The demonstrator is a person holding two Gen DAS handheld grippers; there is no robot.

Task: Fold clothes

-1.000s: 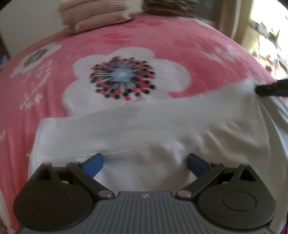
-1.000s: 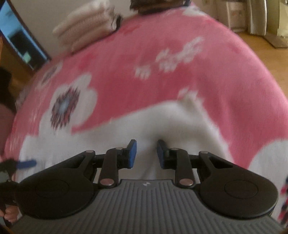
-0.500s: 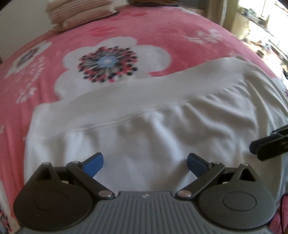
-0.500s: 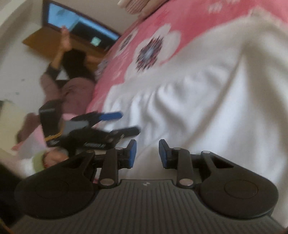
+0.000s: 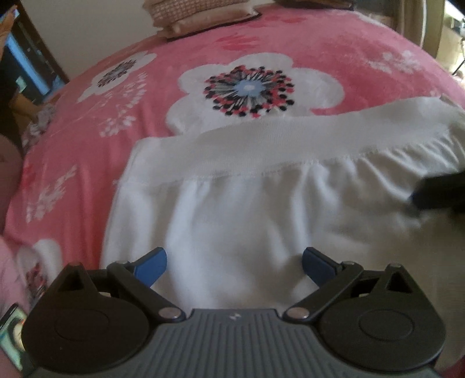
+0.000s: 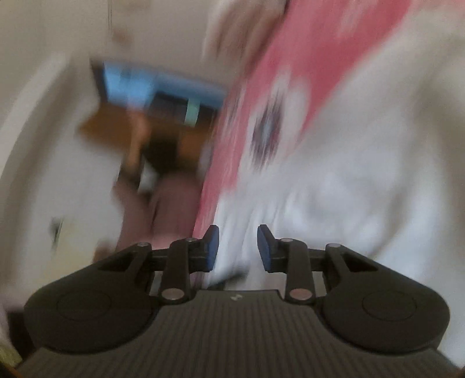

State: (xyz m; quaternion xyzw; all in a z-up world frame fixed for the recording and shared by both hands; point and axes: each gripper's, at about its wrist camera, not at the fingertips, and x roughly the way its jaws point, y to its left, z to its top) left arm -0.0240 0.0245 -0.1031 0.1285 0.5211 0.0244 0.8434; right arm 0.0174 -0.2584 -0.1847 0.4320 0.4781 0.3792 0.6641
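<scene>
Here white garment lies under left gripper, seemingly untouched.

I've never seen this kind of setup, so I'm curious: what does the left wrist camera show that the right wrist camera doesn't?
Only the left wrist view shows sharp detail: the ribbed waistband of the white garment, the big flower print, folded pillows at the far end, and a dark blurred tip, probably the right gripper.

Only the right wrist view, heavily blurred, shows a blue screen beside the bed.

Both show the white garment on the pink blanket, and each camera's own gripper, the left gripper wide open, the right's jaws narrower, gripping nothing.
</scene>
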